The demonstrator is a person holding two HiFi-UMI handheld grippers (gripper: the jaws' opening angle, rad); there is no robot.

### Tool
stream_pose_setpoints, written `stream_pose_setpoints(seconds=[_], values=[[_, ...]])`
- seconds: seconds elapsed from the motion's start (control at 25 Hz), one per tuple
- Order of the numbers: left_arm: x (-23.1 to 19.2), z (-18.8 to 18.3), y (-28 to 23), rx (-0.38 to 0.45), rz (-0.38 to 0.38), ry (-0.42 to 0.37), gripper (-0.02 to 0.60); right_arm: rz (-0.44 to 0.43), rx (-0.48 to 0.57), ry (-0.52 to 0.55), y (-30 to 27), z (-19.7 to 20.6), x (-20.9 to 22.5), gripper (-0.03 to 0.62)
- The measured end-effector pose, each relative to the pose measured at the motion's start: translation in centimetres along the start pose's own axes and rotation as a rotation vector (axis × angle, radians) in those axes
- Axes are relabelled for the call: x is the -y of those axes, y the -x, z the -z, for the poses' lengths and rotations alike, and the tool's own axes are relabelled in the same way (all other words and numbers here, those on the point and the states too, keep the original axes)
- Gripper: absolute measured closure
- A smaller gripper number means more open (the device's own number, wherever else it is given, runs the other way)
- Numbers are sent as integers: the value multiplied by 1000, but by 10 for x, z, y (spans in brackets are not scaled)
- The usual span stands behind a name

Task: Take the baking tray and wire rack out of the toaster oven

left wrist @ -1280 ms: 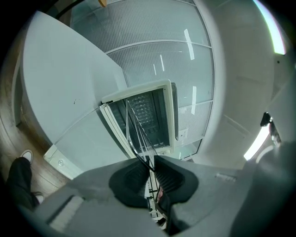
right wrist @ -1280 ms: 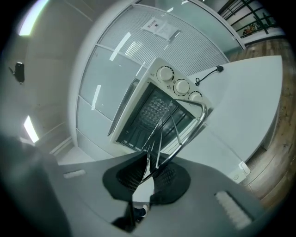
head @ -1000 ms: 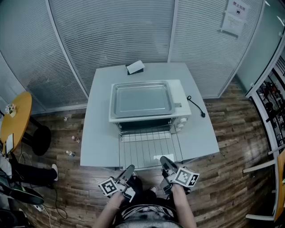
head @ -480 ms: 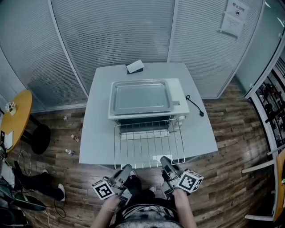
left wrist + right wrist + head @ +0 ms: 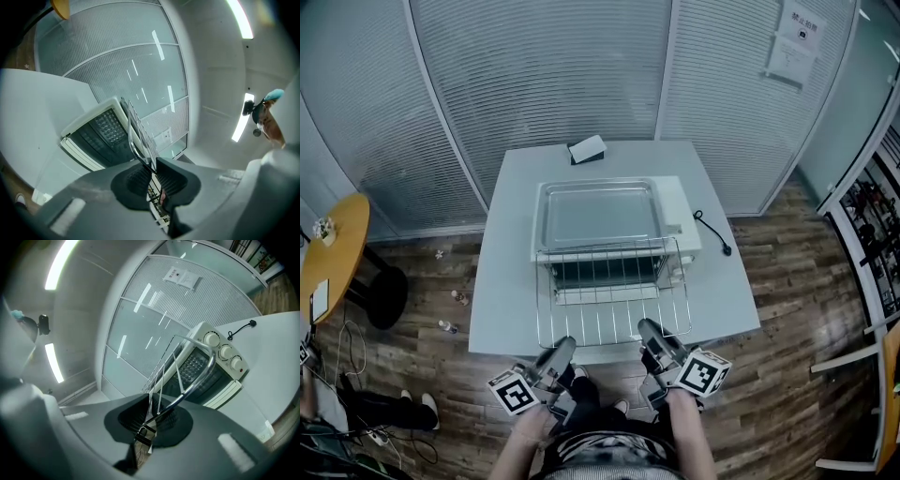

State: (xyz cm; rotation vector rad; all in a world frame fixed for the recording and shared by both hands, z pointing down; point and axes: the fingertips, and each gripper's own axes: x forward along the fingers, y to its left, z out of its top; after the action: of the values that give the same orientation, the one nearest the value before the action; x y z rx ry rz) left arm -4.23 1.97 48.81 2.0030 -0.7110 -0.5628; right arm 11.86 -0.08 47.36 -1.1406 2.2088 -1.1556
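head view: the rack [image 5: 612, 295] hangs in the air in front of the oven [image 5: 680, 211], over the table's [image 5: 511, 253] near edge. its long axis runs left to right, parallel to that edge; its thin wires run from us toward the oven, and its far rail overlaps the oven's open front. it lies roughly level. the tray [image 5: 598, 214] rests flat on top of the oven, long side also left to right. a box [image 5: 587, 149] sits at the table's far edge, and a cord [image 5: 712, 232] lies on the table to the right of the oven. our left hand [image 5: 532, 427] and right hand [image 5: 681, 411] come up from the bottom edge, each gripper pointing forward at the rack's near rail. the left gripper [image 5: 561, 349] meets the rail near its left corner, the right gripper [image 5: 649, 330] near its right corner.

left gripper view: the left gripper [image 5: 152, 168] has its jaws nearly together, pinching the rack [image 5: 136, 129] rail between the ribbed pads. the rack appears edge-on, running away toward the oven [image 5: 101, 131] on the table [image 5: 33, 108].

right gripper view: the right gripper [image 5: 157, 416] has its jaws drawn narrow, clamped on the rack's [image 5: 187, 376] curved rail. beyond it we see the oven [image 5: 220, 357] with its knobs, the cord [image 5: 239, 329] and the table [image 5: 276, 348].
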Motion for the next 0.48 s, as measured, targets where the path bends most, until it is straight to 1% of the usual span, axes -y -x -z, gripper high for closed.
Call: stream_pose_setpoints(seconds=[0.16,0.32,0.48], values=[[-7,-15,-18,-2,-15,-13,548,2,-1,-5,-19,-13,8,569],[-18,-35,-25,7,-26,19,548,-2,-8,5,-43,-17,8,568],[-27,-56,-44,2,-32,38,549,-10,-2,-4,-68,-32,12,566]])
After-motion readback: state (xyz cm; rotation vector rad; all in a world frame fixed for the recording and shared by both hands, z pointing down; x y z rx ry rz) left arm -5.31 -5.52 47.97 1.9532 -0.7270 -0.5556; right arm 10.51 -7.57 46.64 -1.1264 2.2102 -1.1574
